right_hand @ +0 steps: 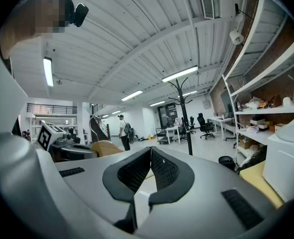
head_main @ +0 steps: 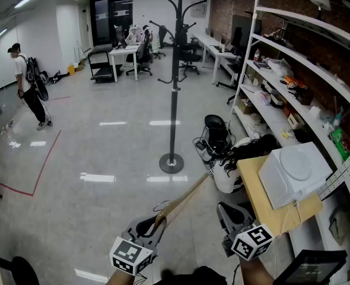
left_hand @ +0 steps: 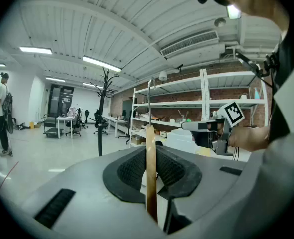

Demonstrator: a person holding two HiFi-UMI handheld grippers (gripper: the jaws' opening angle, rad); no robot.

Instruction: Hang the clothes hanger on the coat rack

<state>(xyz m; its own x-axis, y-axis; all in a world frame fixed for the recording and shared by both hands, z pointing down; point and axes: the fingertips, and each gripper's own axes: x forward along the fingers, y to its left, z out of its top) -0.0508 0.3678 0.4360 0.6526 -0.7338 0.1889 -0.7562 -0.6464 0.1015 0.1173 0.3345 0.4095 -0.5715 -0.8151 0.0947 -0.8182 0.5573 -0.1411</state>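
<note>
So the wooden clothes hanger is clamped at one end in the left gripper jaws, long axis aimed ahead at the coat rack, well apart across the floor, while the right gripper jaws are seen shut and empty.

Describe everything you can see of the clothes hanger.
The clothes hanger looks like pale wood: a slim, flat piece, seen edge-on in the left gripper view, with a thin metal hook rising above its top. The left gripper is shut on it, its pads pressing the two flat faces. In the head view it slants up and to the right from those jaws, above the floor. It hangs in the air, well short of the coat rack, and nothing else touches it.
</note>
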